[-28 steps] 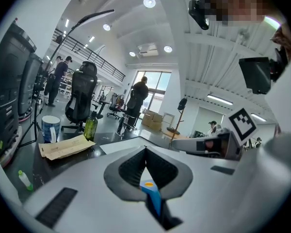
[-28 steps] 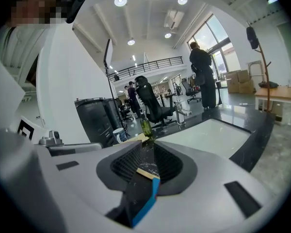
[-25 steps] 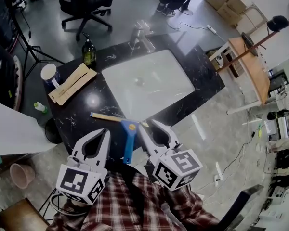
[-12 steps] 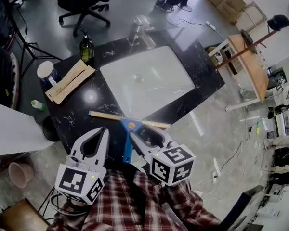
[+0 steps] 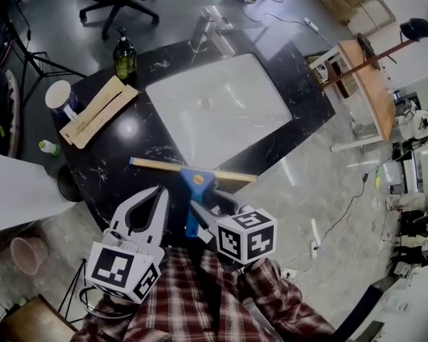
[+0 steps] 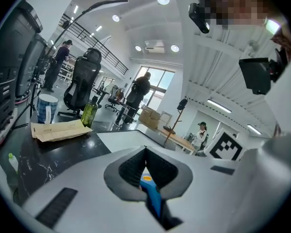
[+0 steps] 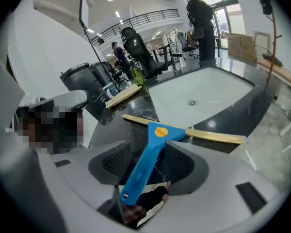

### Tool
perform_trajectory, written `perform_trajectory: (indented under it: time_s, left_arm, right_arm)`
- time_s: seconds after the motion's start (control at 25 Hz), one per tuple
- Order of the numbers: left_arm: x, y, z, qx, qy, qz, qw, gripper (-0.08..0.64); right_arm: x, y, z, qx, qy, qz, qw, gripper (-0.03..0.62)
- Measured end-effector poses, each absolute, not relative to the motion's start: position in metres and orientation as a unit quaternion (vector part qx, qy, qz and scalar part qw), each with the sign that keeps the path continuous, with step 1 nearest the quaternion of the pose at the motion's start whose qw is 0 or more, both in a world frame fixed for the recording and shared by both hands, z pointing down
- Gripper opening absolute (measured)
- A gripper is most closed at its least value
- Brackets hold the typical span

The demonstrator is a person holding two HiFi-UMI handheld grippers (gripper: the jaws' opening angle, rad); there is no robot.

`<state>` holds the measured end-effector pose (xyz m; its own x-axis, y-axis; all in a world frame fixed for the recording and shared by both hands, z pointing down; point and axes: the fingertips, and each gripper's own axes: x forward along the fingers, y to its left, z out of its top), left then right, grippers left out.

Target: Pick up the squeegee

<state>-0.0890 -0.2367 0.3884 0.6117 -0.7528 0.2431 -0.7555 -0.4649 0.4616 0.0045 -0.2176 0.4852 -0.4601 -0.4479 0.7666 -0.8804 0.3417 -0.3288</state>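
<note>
Little of the job is done so far: the squeegee [image 5: 193, 180] is on the counter [image 5: 121, 164], not yet lifted. It lies at 6 o'clock from the sink [image 5: 235, 120]. Its blade runs roughly from 9 to 3 o'clock, and its blue handle points to 6, toward the person.

The approach looks all but finished. The right gripper [image 5: 208, 204] has its jaws spread wide, having just been opening, and the handle runs between them. In the right gripper view the squeegee [image 7: 145, 165] crosses the gap of the right gripper [image 7: 153, 147] on a slant, from about 1 o'clock down to 7. The pads stand clear on both sides and nothing presses on the plastic, so the jaws are released around the handle rather than grasping it.

The left gripper [image 5: 158, 191] waits at 8 o'clock from the handle, its jaws clenched tip to tip on nothing. In its own view the blue seen through the left gripper [image 6: 145, 150] is the handle lying beyond it, not something held.

Whether the handle's end rests on the counter or hangs past the near edge is hard to say, because the right gripper covers that spot in the head view.

Two steps are left, by my reading: close the right jaws on the handle, then raise the squeegee clear of the counter. As the handle lies askew in the gap, the grip may need squaring up first.
</note>
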Motion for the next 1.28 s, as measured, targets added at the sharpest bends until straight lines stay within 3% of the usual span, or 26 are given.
perform_trajectory:
  time_s: [0.8, 0.92, 1.08, 1.28]
  left_arm:
    - [-0.099, -0.268, 0.403, 0.861, -0.421, 0.007, 0.285, 0.009]
    - [-0.100, -0.266, 0.405, 0.859, -0.421, 0.008, 0.289, 0.009]
    - [-0.101, -0.265, 0.404, 0.858, -0.424, 0.007, 0.290, 0.009]
    - [-0.104, -0.262, 0.404, 0.855, -0.431, 0.009, 0.288, 0.009]
  right_arm:
    - [0.002, -0.225, 0.537, 0.482, -0.682, 0.411, 0.366, 0.209]
    - [0.003, -0.225, 0.537, 0.484, -0.684, 0.411, 0.358, 0.205]
    - [0.011, -0.225, 0.536, 0.478, -0.694, 0.418, 0.340, 0.144]
    - [0.010, -0.225, 0.536, 0.475, -0.704, 0.409, 0.335, 0.143]
